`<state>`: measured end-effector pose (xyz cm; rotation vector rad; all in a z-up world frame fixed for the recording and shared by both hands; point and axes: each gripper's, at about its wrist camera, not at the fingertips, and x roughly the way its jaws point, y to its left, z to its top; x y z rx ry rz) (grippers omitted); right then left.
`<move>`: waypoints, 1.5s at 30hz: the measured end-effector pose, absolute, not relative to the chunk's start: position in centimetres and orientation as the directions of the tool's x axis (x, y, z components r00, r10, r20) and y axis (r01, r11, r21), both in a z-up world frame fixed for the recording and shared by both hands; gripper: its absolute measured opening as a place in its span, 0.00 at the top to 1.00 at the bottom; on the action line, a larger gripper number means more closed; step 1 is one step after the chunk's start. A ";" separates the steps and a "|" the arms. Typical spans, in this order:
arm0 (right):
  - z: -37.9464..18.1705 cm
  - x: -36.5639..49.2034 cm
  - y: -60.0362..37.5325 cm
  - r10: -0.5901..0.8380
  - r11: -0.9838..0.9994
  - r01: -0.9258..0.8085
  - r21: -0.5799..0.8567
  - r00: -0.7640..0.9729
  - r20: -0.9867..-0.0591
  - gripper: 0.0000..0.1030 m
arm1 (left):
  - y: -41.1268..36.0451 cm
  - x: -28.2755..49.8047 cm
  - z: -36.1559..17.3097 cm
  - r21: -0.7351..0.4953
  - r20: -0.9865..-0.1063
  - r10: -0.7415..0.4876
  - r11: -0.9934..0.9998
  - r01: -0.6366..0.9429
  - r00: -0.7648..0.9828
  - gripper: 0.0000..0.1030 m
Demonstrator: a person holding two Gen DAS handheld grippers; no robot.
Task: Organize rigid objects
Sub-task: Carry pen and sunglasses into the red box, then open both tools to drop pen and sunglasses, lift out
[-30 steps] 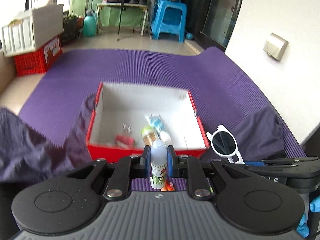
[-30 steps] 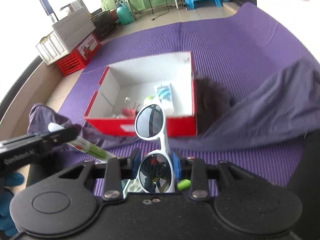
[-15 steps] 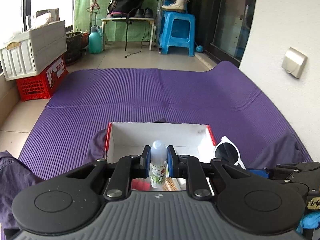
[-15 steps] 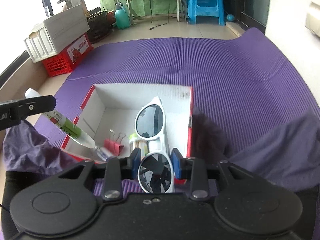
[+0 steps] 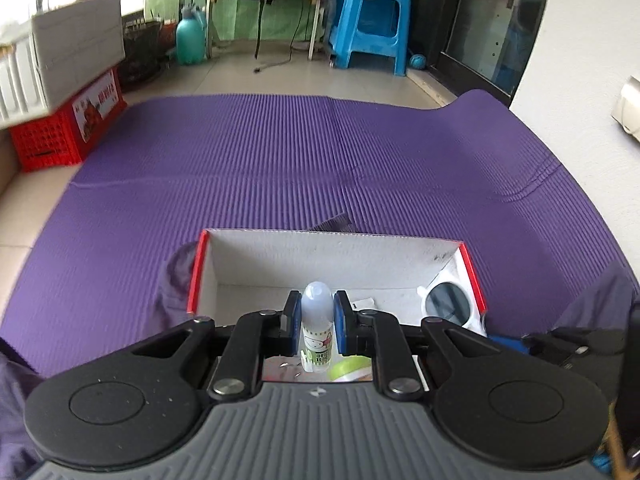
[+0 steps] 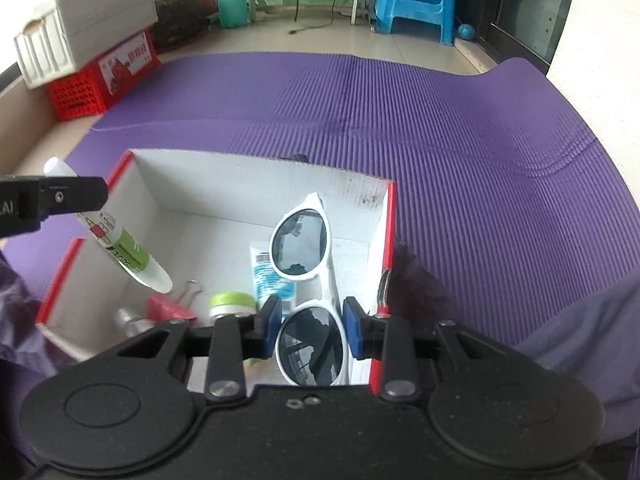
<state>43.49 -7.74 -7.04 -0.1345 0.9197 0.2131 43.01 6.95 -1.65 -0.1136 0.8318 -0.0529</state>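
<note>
Purple mat (image 6: 460, 128); binder clip (image 6: 172, 306) right-view only.

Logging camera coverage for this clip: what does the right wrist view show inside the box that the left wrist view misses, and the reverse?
Right wrist only: the blue-and-white tube, red binder clip and a silvery item on the box floor.

Left wrist only: the glue bottle's rounded top between the left gripper's pads.

Both: the red-and-white box, white sunglasses, glue bottle, green-lidded jar, purple mat.
</note>
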 end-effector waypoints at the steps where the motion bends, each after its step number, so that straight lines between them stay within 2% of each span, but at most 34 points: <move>1: -7.5 43.9 -7.5 0.119 0.970 -0.242 -0.032 0.583 -0.804 0.69 | 7.0 43.5 -2.1 -0.127 -0.737 -0.094 0.992 -0.001 0.670 0.85; 13: -12.0 45.5 -4.4 0.068 0.945 -0.303 -0.124 0.552 -0.831 0.69 | 9.0 46.7 -7.2 -0.201 -0.775 -0.122 0.978 -0.059 0.620 0.85; 16: -12.7 45.4 -4.3 0.068 0.941 -0.314 -0.126 0.542 -0.838 0.68 | 9.8 46.3 -7.8 -0.216 -0.761 -0.132 0.975 -0.057 0.635 0.84; 26: -13.3 45.1 -4.3 0.068 0.932 -0.336 -0.132 0.522 -0.850 0.68 | 11.1 44.9 -8.2 -0.193 -0.772 -0.104 0.978 -0.076 0.628 0.79; 33: -12.9 44.9 -4.6 0.086 0.931 -0.345 -0.115 0.516 -0.853 0.65 | 11.2 43.1 -9.0 -0.166 -0.823 -0.107 0.985 -0.055 0.558 0.76; 37: -12.3 44.2 -4.8 0.094 0.928 -0.356 -0.114 0.518 -0.850 0.60 | 10.3 42.4 -10.2 -0.071 -0.869 -0.039 0.996 -0.045 0.493 0.76; 39: -11.9 43.9 -4.8 0.101 0.926 -0.360 -0.112 0.523 -0.847 0.57 | 10.2 42.1 -10.6 -0.068 -0.876 -0.036 0.996 -0.049 0.481 0.76; 42: -11.1 43.3 -5.0 0.111 0.927 -0.360 -0.105 0.532 -0.839 0.45 | 10.2 41.7 -10.5 -0.074 -0.878 -0.041 0.996 -0.050 0.477 0.75; 45: -10.4 42.3 -5.0 0.115 0.923 -0.368 -0.110 0.540 -0.834 0.42 | 10.0 40.9 -10.0 -0.091 -0.873 -0.057 0.995 -0.046 0.485 0.75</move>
